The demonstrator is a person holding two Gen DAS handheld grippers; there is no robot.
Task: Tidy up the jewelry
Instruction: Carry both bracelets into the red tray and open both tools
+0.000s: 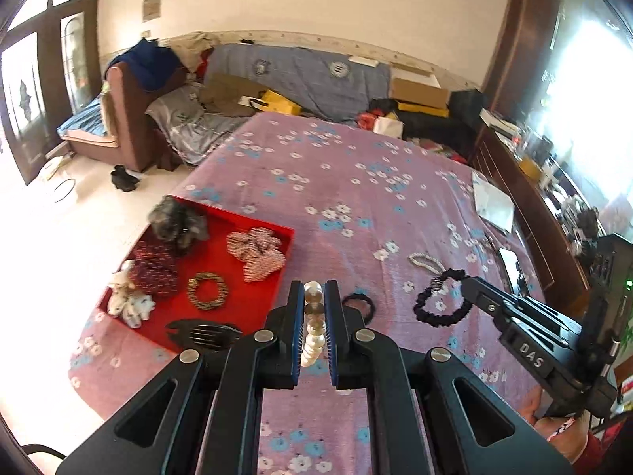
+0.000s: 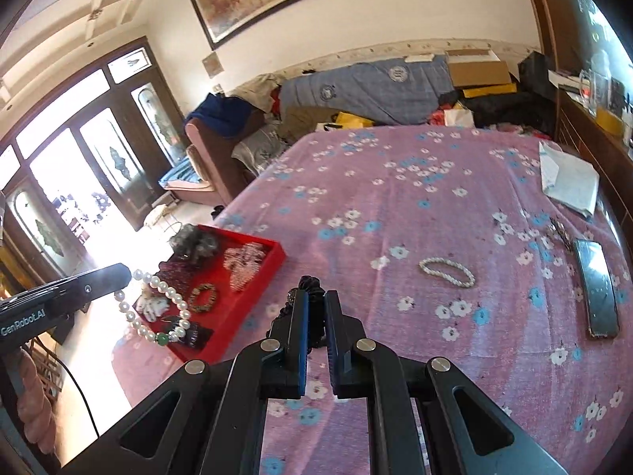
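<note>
My left gripper (image 1: pixel 314 297) is shut on a pearl bracelet (image 1: pixel 312 324) and holds it in the air beside the red tray (image 1: pixel 253 304); in the right wrist view the bracelet (image 2: pixel 158 308) hangs over the tray (image 2: pixel 245 304). My right gripper (image 2: pixel 315 301) is shut on a black scrunchie (image 2: pixel 310 287), seen in the left wrist view (image 1: pixel 439 301) above the pink floral cloth. A second pearl bracelet (image 2: pixel 447 272) lies on the cloth. A thin black hair tie (image 1: pixel 360 304) lies near the tray.
The tray holds scrunchies (image 1: pixel 257 253), a beaded bracelet (image 1: pixel 207 291), a grey fluffy piece (image 1: pixel 178 221) and a black hair claw (image 1: pixel 203 334). A phone (image 2: pixel 599 297) and white paper (image 2: pixel 569 182) lie at the right. A sofa with clutter stands behind.
</note>
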